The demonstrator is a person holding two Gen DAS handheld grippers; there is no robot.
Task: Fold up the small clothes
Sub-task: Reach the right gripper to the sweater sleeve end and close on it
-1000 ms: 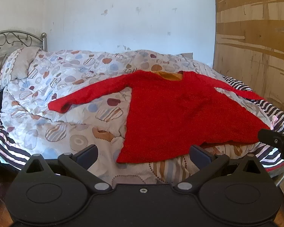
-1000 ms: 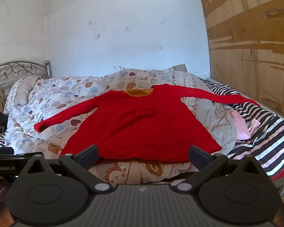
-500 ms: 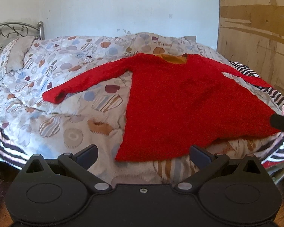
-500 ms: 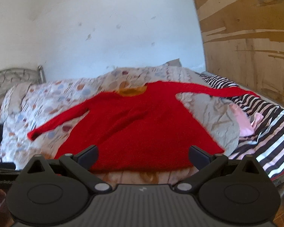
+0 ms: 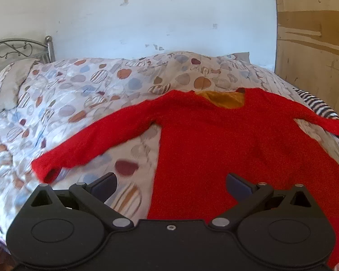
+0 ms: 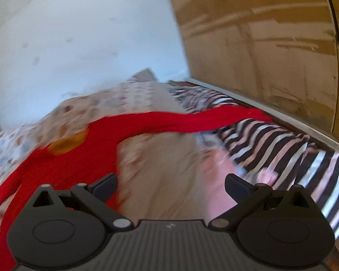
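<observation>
Two tongs show, one per view, both spread wide and holding nothing. The left tongs [image 5: 170, 184] hang over the lower hem of the one red sweater [image 5: 226, 140], which lies flat on the bed's patterned quilt [image 5: 79, 94] with both sleeves spread out. The right tongs [image 6: 170, 184] are beside the sweater's body, short of its right sleeve [image 6: 192, 120], which reaches onto a striped sheet [image 6: 293, 144]. Beyond the sweater stand one metal headboard [image 5: 15, 49] and a white wall [image 5: 147, 11]; the right view is blurred.
</observation>
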